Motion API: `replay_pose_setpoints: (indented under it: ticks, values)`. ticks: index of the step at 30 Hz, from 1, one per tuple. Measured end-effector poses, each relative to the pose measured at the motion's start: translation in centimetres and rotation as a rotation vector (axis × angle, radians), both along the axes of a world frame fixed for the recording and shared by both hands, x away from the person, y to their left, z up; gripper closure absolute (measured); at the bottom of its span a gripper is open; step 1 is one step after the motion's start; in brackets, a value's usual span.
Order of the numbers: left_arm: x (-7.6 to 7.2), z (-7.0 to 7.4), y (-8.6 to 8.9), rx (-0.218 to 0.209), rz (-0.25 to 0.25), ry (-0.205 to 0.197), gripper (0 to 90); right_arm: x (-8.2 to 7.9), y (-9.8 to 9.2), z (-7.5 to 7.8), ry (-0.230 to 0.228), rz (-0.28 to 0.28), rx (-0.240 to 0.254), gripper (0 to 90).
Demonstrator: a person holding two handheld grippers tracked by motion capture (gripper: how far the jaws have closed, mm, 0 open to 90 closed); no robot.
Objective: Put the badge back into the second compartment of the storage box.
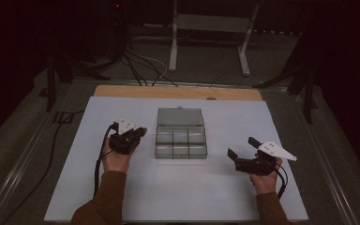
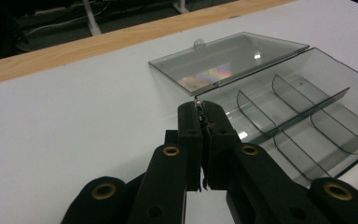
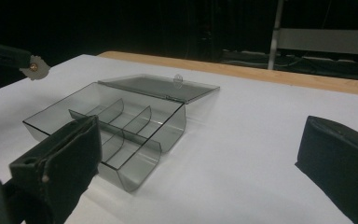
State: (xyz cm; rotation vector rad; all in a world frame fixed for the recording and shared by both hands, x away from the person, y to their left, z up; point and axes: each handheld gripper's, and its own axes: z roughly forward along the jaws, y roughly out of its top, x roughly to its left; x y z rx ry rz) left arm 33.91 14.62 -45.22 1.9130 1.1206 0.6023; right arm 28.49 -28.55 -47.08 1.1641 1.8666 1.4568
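A clear plastic box (image 1: pixel 181 143) with its lid (image 1: pixel 180 116) laid open sits mid-table (image 1: pixel 122 197) between my hands. My left fingers (image 2: pixel 206 122) are clenched on nothing beside its corner; my right fingers (image 3: pixel 200 154) stand released, apart from it.

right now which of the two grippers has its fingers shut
The left gripper, beside the left side of the clear compartment box: its fingers are pressed together. The right gripper has its fingers spread wide apart.
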Motion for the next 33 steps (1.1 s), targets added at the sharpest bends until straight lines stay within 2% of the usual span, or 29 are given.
replay_pose_setpoints:
  ticks: [6,22,33]
  values:
    - [0.5,-0.4,-0.6,0.018,-0.018,-0.001,89.7,0.0,0.0,0.0,0.000,0.000,0.001,0.0]
    - [1.8,-0.7,-2.2,-0.013,-0.039,0.012,89.7,0.1,0.1,-0.1,0.000,0.004,0.000,0.0]
    - [2.7,-1.4,-3.5,0.003,-0.044,0.037,89.7,0.1,0.0,-0.1,-0.002,0.007,0.000,0.0]
